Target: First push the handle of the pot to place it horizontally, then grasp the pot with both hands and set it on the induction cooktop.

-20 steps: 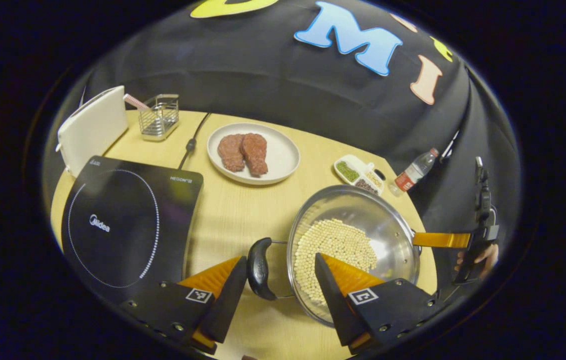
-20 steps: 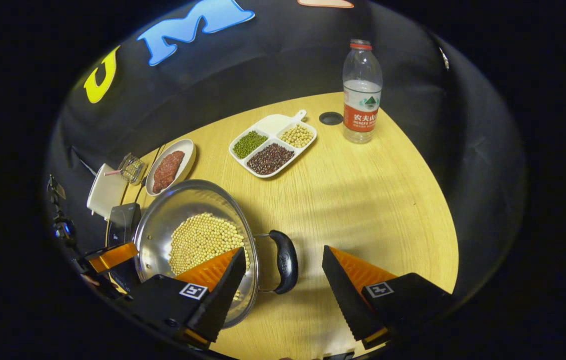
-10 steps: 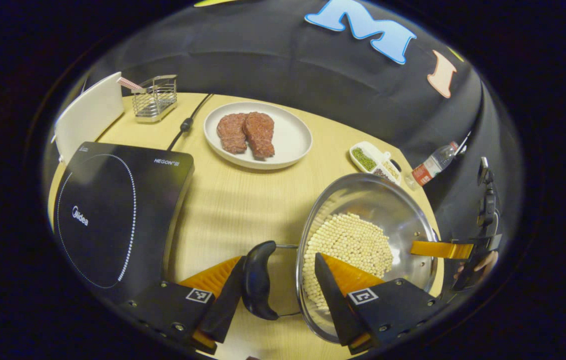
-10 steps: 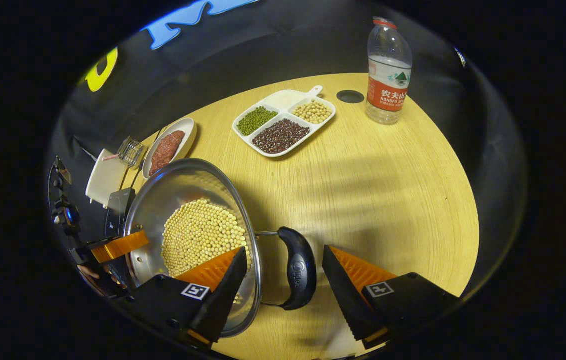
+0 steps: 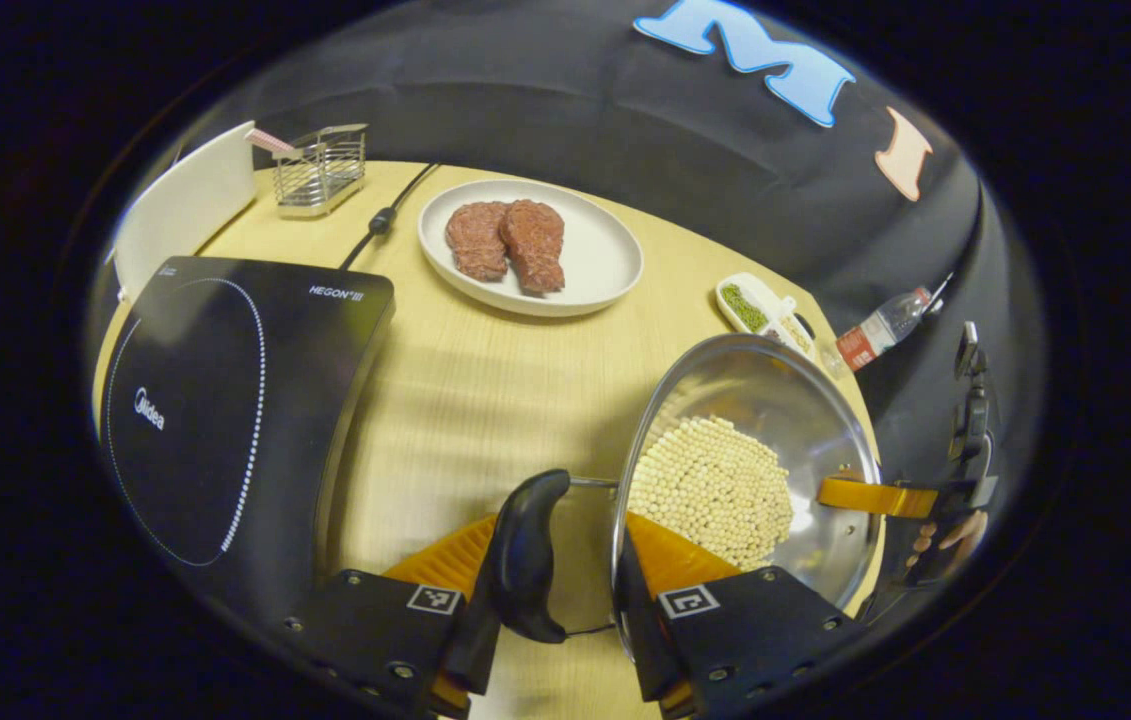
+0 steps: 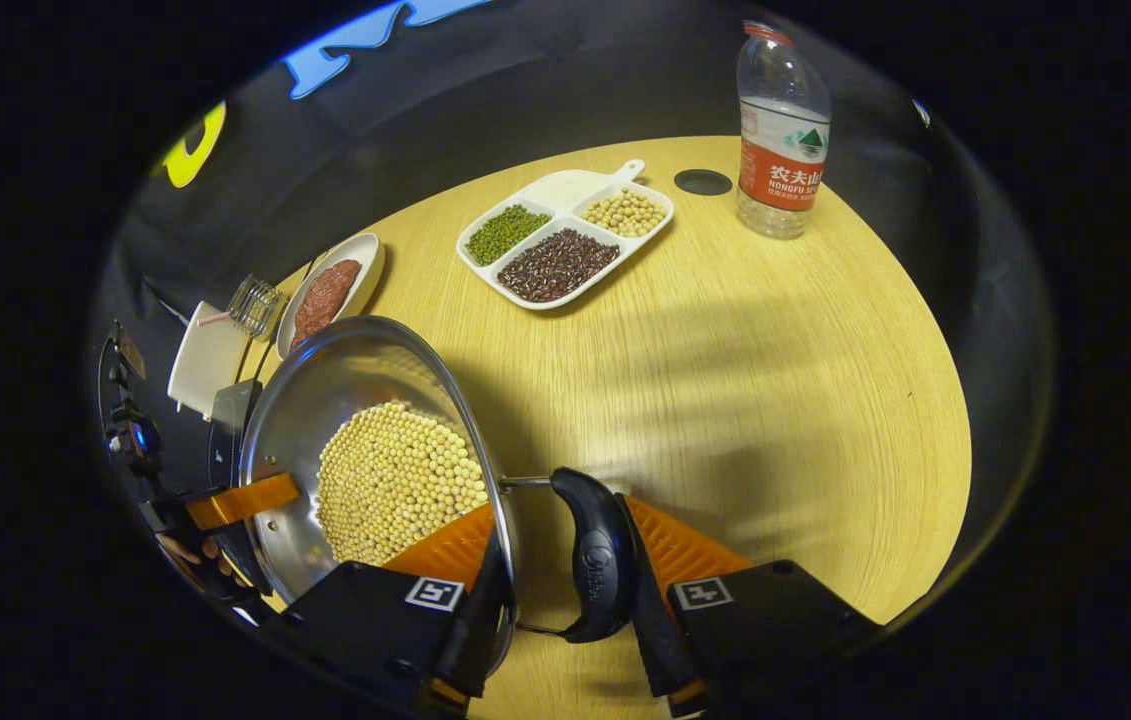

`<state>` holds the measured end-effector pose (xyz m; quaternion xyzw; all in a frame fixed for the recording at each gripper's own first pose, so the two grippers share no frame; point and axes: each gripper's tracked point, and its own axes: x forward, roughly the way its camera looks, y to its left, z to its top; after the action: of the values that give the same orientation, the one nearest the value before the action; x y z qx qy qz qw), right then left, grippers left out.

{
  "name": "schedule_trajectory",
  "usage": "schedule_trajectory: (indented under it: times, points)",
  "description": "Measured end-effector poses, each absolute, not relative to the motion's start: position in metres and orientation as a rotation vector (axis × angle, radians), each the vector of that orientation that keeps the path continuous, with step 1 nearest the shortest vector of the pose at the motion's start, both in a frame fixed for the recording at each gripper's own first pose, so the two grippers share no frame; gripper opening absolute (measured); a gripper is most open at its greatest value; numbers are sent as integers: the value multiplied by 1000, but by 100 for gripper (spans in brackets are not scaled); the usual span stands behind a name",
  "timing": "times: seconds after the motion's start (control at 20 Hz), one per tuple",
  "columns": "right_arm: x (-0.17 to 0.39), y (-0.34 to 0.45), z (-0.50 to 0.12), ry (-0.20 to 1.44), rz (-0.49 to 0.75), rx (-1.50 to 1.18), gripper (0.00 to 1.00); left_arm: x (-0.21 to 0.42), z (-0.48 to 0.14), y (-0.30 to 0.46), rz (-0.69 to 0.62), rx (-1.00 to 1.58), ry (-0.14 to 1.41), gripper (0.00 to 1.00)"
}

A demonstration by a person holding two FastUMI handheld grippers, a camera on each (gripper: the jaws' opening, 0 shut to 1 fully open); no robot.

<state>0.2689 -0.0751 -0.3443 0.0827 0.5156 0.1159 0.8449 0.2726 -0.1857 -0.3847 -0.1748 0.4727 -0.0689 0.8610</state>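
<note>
A steel pot (image 5: pixel 755 420) holding soybeans stands right of the black induction cooktop (image 5: pixel 225 400). In the left gripper view my left gripper (image 5: pixel 555 590) is shut across the pot's black side handle (image 5: pixel 525 555), one finger outside the handle and the other inside the rim. In the right gripper view the pot (image 6: pixel 325 400) lies at the left. There my right gripper (image 6: pixel 565 570) is shut the same way on the opposite black handle (image 6: pixel 600 560). The far gripper's finger shows at the pot's other rim in each view, the right gripper (image 5: pixel 875 497) and the left gripper (image 6: pixel 240 500).
A white plate (image 5: pixel 605 270) with two meat patties sits behind the pot, with a wire basket (image 5: pixel 320 170), a white board (image 5: pixel 185 200) and a cable (image 5: pixel 380 220) at the back. A divided tray (image 6: pixel 565 190) of beans and a water bottle (image 6: pixel 783 130) stand on the wooden table (image 6: pixel 775 400).
Both grippers moved forward and went from open to shut, each clamping a side handle of the pot. The pot sits closer in both views.
</note>
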Motion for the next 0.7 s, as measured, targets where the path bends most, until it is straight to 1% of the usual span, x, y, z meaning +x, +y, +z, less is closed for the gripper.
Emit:
schedule_trajectory:
  times: [0.05, 0.1, 0.15, 0.2, 0.25, 0.3, 0.35, 0.4, 0.45, 0.5, 0.55, 0.7]
  points:
    - [268, -74, -344, 1098, 247, 182, 60, 270, -385, -184, -142, -372, 1000, 59]
    - [268, -75, -346, 1107, 254, 185, 55, 272, -385, -183, -143, -366, 1000, 51]
    - [266, -75, -346, 1117, 256, 186, 55, 271, -383, -183, -142, -362, 1003, 50]
    - [266, -75, -346, 1117, 259, 183, 52, 271, -384, -184, -143, -361, 1005, 51]
    - [264, -76, -344, 1122, 263, 186, 55, 270, -385, -184, -142, -364, 1007, 52]
    - [263, -75, -344, 1122, 269, 181, 51, 270, -385, -184, -139, -363, 1008, 48]
    - [260, -75, -347, 1139, 272, 178, 52, 269, -384, -184, -136, -359, 1010, 55]
    - [256, -76, -348, 1153, 268, 181, 48, 270, -383, -184, -131, -353, 1004, 52]
    - [253, -76, -347, 1160, 269, 181, 52, 269, -382, -185, -135, -338, 1003, 51]
    - [249, -78, -347, 1164, 268, 179, 48, 266, -380, -185, -137, -334, 1005, 51]
    - [244, -81, -345, 1163, 263, 180, 48, 259, -377, -188, -138, -334, 1006, 54]
    - [229, -87, -337, 1161, 245, 168, 48, 246, -371, -192, -155, -335, 1017, 54]
